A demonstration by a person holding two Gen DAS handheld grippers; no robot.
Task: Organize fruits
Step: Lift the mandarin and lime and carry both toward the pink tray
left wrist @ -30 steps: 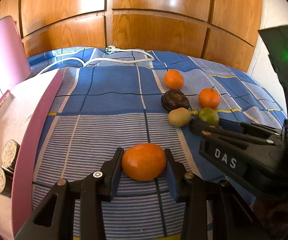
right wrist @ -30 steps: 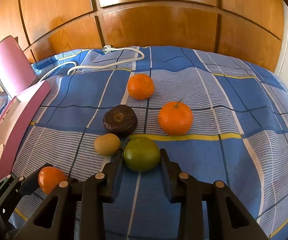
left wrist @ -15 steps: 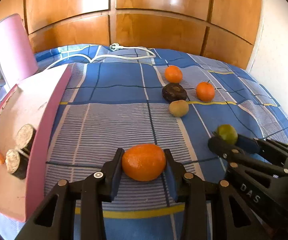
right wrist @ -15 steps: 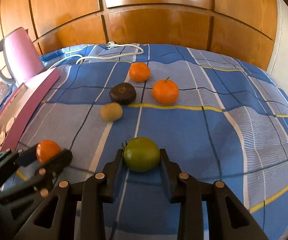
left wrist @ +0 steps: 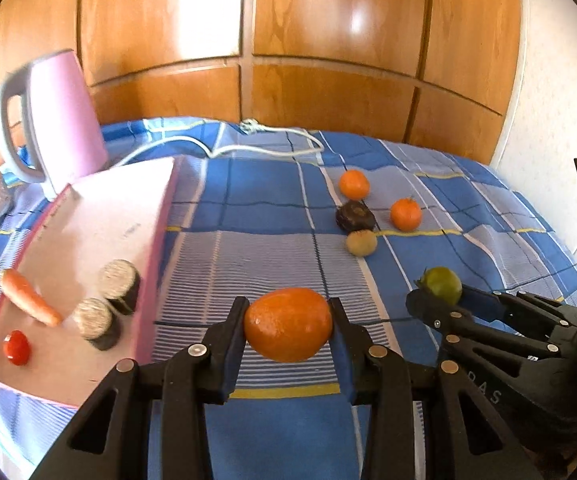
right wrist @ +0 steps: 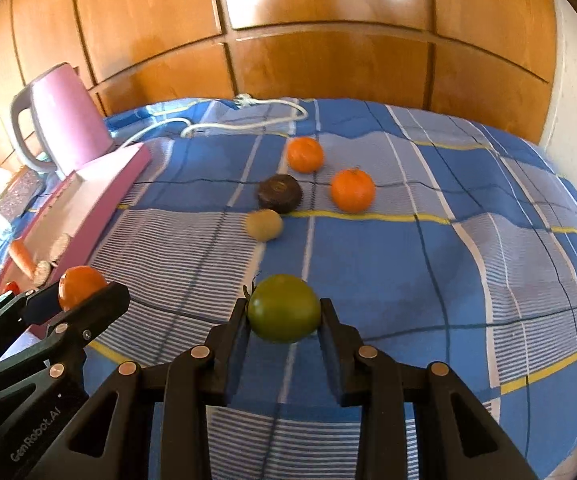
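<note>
Fruits split: orange (left wrist: 288, 325) clamped in left gripper (left wrist: 288, 332) at lower centre, green fruit (right wrist: 283, 307) pinched in right gripper (right wrist: 283, 316); both now carried clear of the four left mid-frame, nearing pink tray (left wrist: 156, 240). Tray's carrot (left wrist: 28, 298) plain only from left wrist.

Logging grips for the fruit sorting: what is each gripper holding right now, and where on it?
Left gripper clamps the orange across its sides. Right gripper clamps the green fruit across its sides, stem toward the left finger.
</note>
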